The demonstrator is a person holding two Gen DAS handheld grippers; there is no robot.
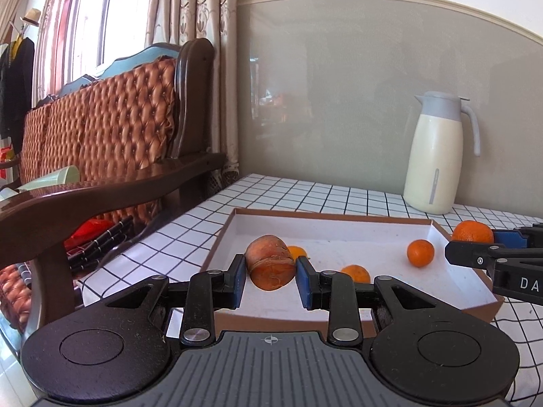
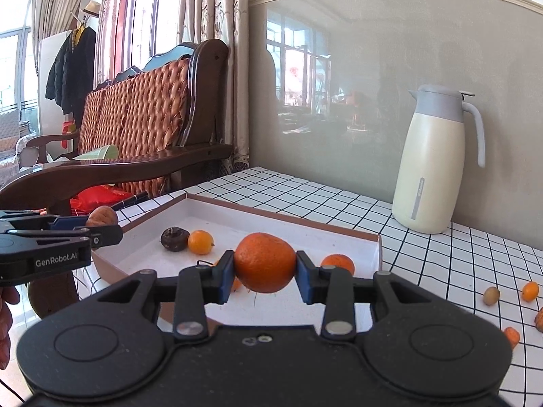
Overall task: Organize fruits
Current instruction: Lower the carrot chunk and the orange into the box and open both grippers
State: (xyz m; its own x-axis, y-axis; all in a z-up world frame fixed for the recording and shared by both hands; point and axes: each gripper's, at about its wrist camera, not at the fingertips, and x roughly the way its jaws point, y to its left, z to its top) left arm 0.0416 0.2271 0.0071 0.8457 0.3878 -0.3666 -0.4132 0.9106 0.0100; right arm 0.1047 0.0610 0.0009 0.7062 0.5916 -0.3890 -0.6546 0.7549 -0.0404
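My left gripper point(image 1: 270, 273) is shut on a wrinkled brown-orange fruit point(image 1: 269, 266) and holds it over the near left part of the shallow white box point(image 1: 237, 224). It also shows in the right wrist view point(image 2: 101, 217). My right gripper point(image 2: 265, 269) is shut on a large orange point(image 2: 265, 263) above the box's near edge point(image 2: 105, 261); it shows in the left wrist view point(image 1: 472, 231) at the box's right rim. Small oranges point(image 1: 420, 252) point(image 1: 356, 273) and a dark shrivelled fruit point(image 2: 174, 239) lie in the box.
A cream thermos jug point(image 2: 431, 166) stands at the back right by the wall. Several small fruits point(image 2: 530, 291) lie loose on the checked tablecloth to the right. A wooden sofa point(image 1: 112, 129) stands beside the table's left edge.
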